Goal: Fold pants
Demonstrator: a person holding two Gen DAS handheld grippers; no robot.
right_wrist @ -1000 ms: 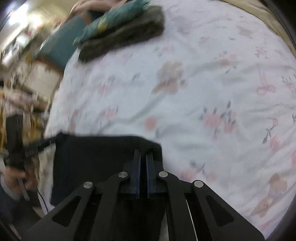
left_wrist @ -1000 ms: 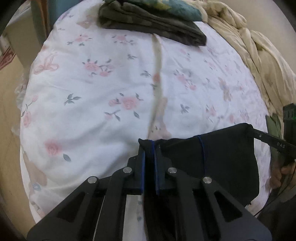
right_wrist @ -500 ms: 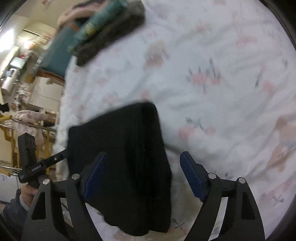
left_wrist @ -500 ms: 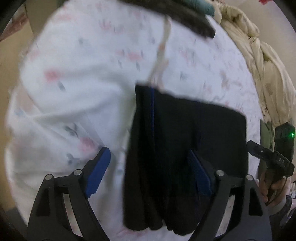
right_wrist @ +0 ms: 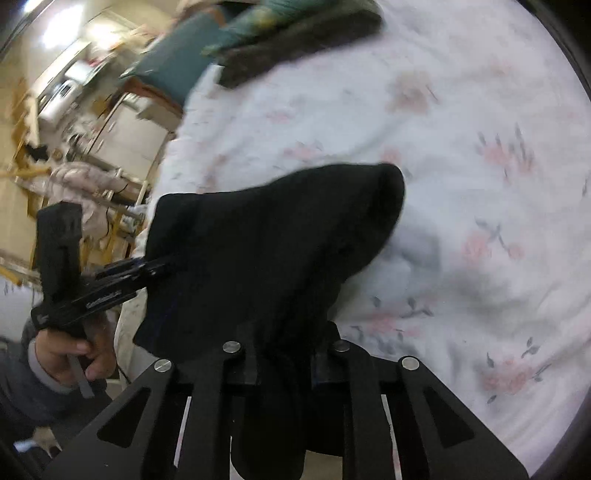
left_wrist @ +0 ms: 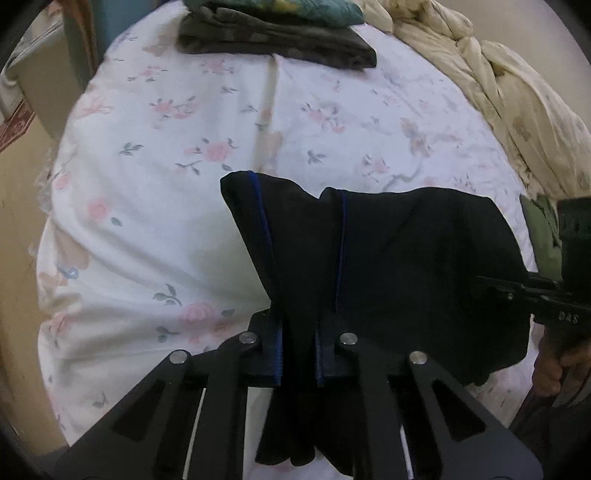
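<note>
Black pants (left_wrist: 388, 258) with a thin blue side stripe hang folded between my two grippers above the floral bed sheet (left_wrist: 166, 184). My left gripper (left_wrist: 298, 354) is shut on one end of the pants; the cloth bunches between its fingers. My right gripper (right_wrist: 282, 358) is shut on the other end of the pants (right_wrist: 266, 258). The right gripper shows at the right edge of the left wrist view (left_wrist: 535, 295), and the left gripper shows at the left of the right wrist view (right_wrist: 122, 277), both clamping the cloth.
A stack of folded clothes (left_wrist: 273, 33) lies at the far end of the bed, also seen in the right wrist view (right_wrist: 295, 33). A crumpled cream duvet (left_wrist: 509, 96) runs along the bed's right side. Furniture and clutter (right_wrist: 74, 129) stand beyond the bed's left edge.
Half a second ago both grippers were open with the pants lying on the bed. Now both are shut on the pants and have lifted them off the sheet.
</note>
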